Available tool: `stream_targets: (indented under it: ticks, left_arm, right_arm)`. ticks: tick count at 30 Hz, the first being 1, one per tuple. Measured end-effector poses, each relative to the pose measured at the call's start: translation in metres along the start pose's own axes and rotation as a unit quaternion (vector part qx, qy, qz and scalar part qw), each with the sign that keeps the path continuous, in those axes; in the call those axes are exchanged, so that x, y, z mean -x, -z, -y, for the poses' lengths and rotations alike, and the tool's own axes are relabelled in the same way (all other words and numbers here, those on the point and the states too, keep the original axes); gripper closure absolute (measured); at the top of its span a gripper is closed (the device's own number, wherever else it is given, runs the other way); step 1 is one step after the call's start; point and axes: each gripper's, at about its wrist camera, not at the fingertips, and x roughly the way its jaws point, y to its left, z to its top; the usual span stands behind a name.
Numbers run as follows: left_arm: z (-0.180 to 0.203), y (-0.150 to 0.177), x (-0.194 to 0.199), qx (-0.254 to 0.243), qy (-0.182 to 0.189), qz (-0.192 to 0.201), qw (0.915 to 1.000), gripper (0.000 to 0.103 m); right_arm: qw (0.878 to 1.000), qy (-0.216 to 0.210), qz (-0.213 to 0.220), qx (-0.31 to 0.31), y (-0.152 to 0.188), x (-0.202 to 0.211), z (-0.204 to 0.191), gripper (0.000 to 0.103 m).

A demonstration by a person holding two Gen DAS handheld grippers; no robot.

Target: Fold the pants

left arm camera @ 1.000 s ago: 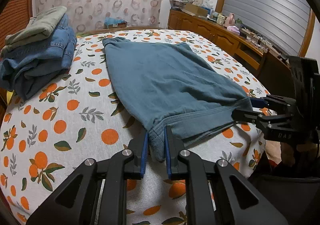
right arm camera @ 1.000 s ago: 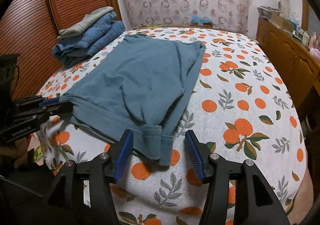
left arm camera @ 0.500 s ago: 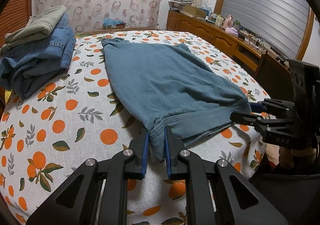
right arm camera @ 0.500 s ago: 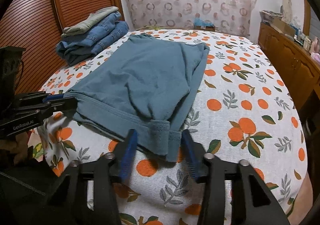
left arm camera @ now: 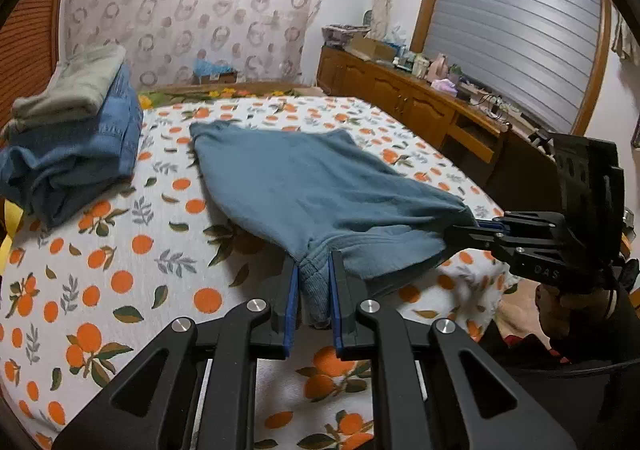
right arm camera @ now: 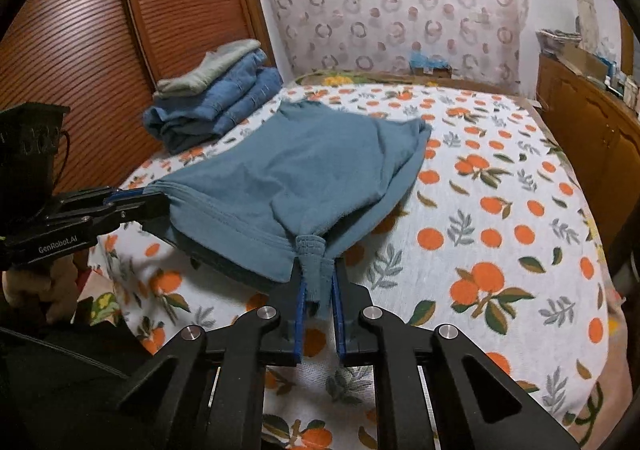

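With each near corner of the pants (left arm camera: 320,194) pinched, the left gripper (left arm camera: 313,292) clamped shut and the right gripper (right arm camera: 319,292) just closed on cloth, that edge lifts off the bed (right arm camera: 500,210), likely for folding away from both.

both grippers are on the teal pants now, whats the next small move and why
Probably lift both near corners together and carry them toward the far edge. The left gripper and right gripper, whose jaws have just been closing, each pinch bunched hem of the teal pants.
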Motion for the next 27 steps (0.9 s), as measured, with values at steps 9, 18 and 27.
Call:
stream_targets:
  ticks: [9, 18, 27]
  left_arm:
    - [0.011, -0.009, 0.02, -0.013, 0.009, 0.018, 0.9997, 0.088]
    - [0.017, -0.012, 0.028, -0.021, 0.01, 0.026, 0.9994, 0.088]
    - [0.007, -0.007, 0.013, -0.005, 0.006, 0.002, 1.0, 0.088]
  right_arm:
    - [1.0, -0.015, 0.026, 0.001, -0.003, 0.028, 0.0, 0.092]
    - [0.999, -0.025, 0.04, 0.006, -0.005, 0.043, -0.002, 0.092]
    - [0.999, -0.025, 0.031, -0.004, -0.006, 0.029, 0.003, 0.092]
